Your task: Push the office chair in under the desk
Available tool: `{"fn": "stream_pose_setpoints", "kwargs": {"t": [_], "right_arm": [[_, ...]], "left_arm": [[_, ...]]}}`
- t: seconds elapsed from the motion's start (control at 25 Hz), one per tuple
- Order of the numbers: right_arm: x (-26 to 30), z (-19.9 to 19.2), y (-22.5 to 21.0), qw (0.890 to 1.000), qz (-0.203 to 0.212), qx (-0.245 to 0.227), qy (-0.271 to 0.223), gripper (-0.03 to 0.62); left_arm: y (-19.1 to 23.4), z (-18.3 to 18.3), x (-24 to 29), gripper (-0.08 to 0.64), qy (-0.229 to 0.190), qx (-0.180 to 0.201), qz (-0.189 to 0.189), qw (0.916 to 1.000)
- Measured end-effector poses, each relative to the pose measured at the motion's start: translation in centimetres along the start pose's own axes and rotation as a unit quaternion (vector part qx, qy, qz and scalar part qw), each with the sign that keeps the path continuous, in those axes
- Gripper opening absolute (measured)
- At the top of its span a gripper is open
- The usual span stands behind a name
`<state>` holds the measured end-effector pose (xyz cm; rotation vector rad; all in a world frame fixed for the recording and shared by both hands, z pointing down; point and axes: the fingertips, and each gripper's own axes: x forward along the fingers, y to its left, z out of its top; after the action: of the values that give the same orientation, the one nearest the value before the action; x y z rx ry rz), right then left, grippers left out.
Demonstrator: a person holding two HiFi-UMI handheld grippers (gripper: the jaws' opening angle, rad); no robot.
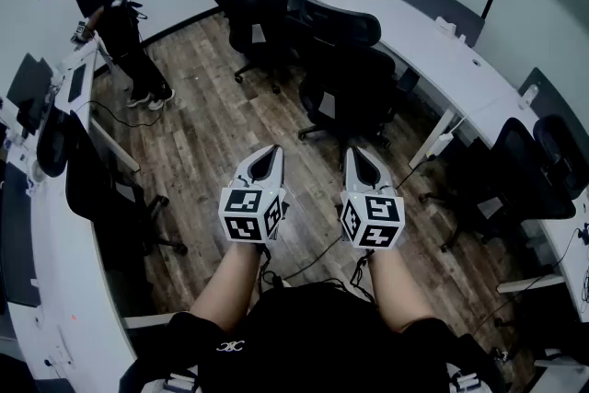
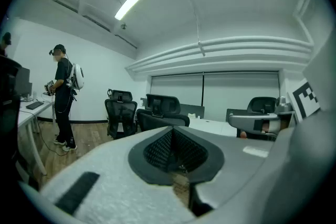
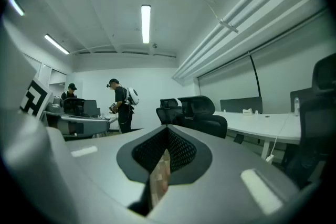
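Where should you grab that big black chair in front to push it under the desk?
Probably the top of the backrest of the office chair, coming from the open floor side, opposite the desk: the backrest stands tall, with the desk just beyond it.

Head view: high, steeply downward over brown wood-plank floor (image 1: 212,143); left gripper view and right gripper view: low, near-level, facing forward; shared by all three: black mesh high-backed office chairs (image 1: 345,74) and distant standing person in black (image 1: 115,23).

Floor (image 1: 212,143) wood-grain planks, matt; desk (image 1: 423,37) smooth, slight sheen; office chair (image 1: 354,83) matt cloth.
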<state>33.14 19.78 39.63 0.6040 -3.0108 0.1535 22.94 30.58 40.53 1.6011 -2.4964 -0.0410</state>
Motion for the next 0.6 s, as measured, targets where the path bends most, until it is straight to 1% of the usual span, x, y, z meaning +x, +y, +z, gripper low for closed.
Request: {"fn": "stream_pose_setpoints", "kwargs": {"t": [0.36, 0.52, 0.6], "right_arm": [[0.8, -1.3, 0.8, 1.000, 0.000, -0.001, 0.014, 0.006], [1.3, -1.4, 1.8, 1.000, 0.013, 0.027, 0.000, 0.006], [1.7, -1.6, 2.8, 0.999, 0.020, 0.032, -0.001, 0.008]], "left_arm": [[0.7, -0.8, 0.3, 0.005, 0.012, -0.001, -0.010, 0.9999], [1.7, -1.0, 0.2, 0.005, 0.014, 0.003, -0.014, 0.9998], [2.4, -1.0, 0.0, 0.005, 0.015, 0.004, -0.015, 0.9998]]}}
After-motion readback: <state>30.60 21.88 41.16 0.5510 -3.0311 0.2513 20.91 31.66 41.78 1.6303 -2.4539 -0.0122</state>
